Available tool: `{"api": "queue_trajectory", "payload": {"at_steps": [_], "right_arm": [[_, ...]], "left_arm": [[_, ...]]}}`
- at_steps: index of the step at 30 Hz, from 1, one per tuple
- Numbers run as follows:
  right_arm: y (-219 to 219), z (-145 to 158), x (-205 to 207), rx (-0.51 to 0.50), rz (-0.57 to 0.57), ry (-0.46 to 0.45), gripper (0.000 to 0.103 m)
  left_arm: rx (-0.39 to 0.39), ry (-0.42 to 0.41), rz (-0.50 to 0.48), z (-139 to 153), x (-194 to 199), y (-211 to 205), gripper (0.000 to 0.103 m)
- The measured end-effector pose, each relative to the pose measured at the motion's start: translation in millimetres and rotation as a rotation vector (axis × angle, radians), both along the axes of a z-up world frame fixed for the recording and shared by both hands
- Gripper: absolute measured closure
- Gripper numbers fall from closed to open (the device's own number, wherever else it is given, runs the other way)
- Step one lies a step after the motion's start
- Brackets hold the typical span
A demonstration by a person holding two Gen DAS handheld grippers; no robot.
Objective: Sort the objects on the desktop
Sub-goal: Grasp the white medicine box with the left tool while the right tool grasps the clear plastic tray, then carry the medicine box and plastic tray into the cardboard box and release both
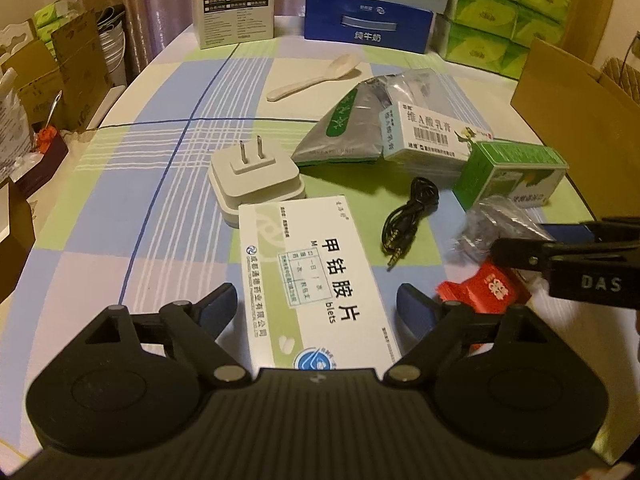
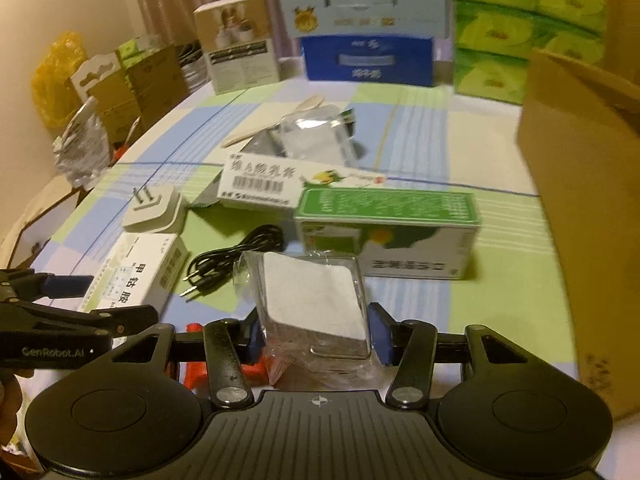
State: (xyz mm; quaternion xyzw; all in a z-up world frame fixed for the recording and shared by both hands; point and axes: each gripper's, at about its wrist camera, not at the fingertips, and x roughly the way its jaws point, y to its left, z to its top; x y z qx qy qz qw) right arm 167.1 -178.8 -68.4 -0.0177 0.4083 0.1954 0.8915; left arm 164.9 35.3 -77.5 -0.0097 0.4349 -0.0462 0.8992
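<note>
A white medicine box (image 1: 316,280) lies on the checked tablecloth (image 1: 160,168) between the fingers of my left gripper (image 1: 318,300). A thin gap shows at each blue pad, so it is open. My right gripper (image 2: 318,336) is shut on a clear plastic packet (image 2: 312,304) with a white square inside, and both pads press its sides. The left wrist view shows the same packet (image 1: 492,220) blurred at the right gripper (image 1: 520,240). A red packet (image 1: 480,292) lies just below it.
Spread over the table are a white plug adapter (image 1: 256,176), a black audio cable (image 1: 408,220), a green box (image 1: 512,176), a cream box (image 1: 432,132), a silver pouch (image 1: 344,128) and a spoon (image 1: 312,76). A cardboard box (image 2: 580,200) stands right. Milk cartons (image 1: 368,20) and tissue packs (image 1: 500,12) line the back.
</note>
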Motion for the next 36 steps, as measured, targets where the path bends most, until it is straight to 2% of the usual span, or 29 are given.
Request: {"api": "queue_trajectory", "payload": {"at_steps": [7,17,22,25,30,33,36], "right_arm": [[-12.5,3.3,-21.3,-0.112,-0.039,-0.032,0.055],[-10.0,-6.6,-21.8,-0.138,-0.040,-0.034,0.053],[-13.3,-9.4,-19.8,-0.128,-0.062,-0.012,0.040],[-16.4,-11.0,-16.8,-0.114,-0.083,0.004,0.038],[-16.8,-15.0,-11.3,-0.067,-0.096,0.042,0.038],[-14.1,-13.6,-11.8,-0.079,-0.098,0.025,0.048],[-11.3,-13.2,-13.5,-0.099,-0.097,0.016,0.051]], "left_arm": [[0.003,0.003,0.000,-2.6,2.6,-4.4,0.019],[0.001,-0.007,0.058,-6.0,5.9,1.0,0.031],[0.008,-0.008,0.045,-5.3,5.0,-1.8,0.035],[-0.002,-0.010,0.021,-1.4,-0.7,-3.5,0.035],[0.025,-0.006,-0.004,-4.2,-2.3,-9.7,0.035],[0.038,-0.014,-0.001,-4.3,-0.4,-11.5,0.034],[0.041,-0.021,0.007,-5.3,2.8,-11.8,0.033]]}}
